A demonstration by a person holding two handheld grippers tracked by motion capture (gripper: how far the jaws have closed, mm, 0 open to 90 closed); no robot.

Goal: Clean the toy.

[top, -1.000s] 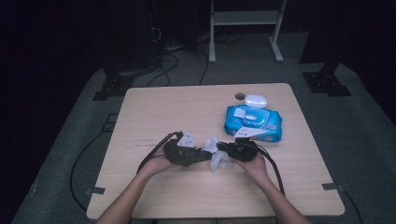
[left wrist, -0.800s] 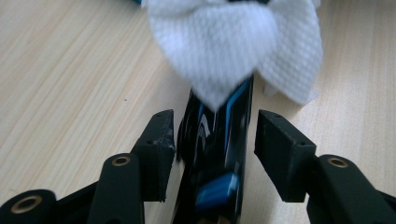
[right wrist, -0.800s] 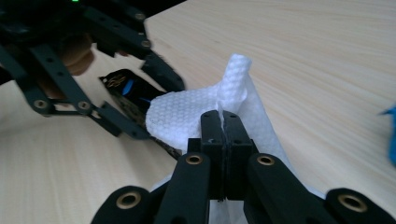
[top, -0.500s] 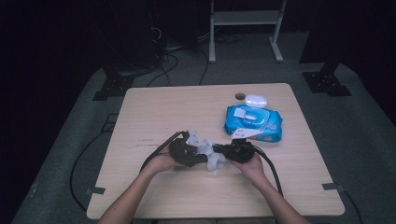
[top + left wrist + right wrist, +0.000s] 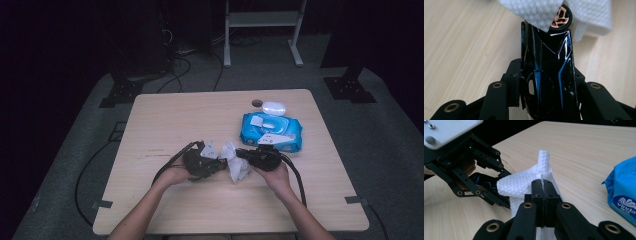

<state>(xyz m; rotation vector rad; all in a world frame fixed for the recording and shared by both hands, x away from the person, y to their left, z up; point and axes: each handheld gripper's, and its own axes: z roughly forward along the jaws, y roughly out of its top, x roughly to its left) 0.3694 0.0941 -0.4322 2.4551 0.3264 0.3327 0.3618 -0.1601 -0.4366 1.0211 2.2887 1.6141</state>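
Wipes pack point(image 5: 624, 195) reads "Vinda". Left gripper point(image 5: 544, 82), jaws just closing, clamps black toy car point(image 5: 549, 70); right gripper point(image 5: 543, 195) pinches white wipe point(image 5: 521, 182) over gold wheel point(image 5: 560, 18).

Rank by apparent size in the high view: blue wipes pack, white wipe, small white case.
1. blue wipes pack
2. white wipe, smaller, though crumpled and partly hidden
3. small white case, smallest

Glossy black toy car point(image 5: 549, 75) w/ blue stripes, nose under crumpled white wipe point(image 5: 524, 182), mid-table.
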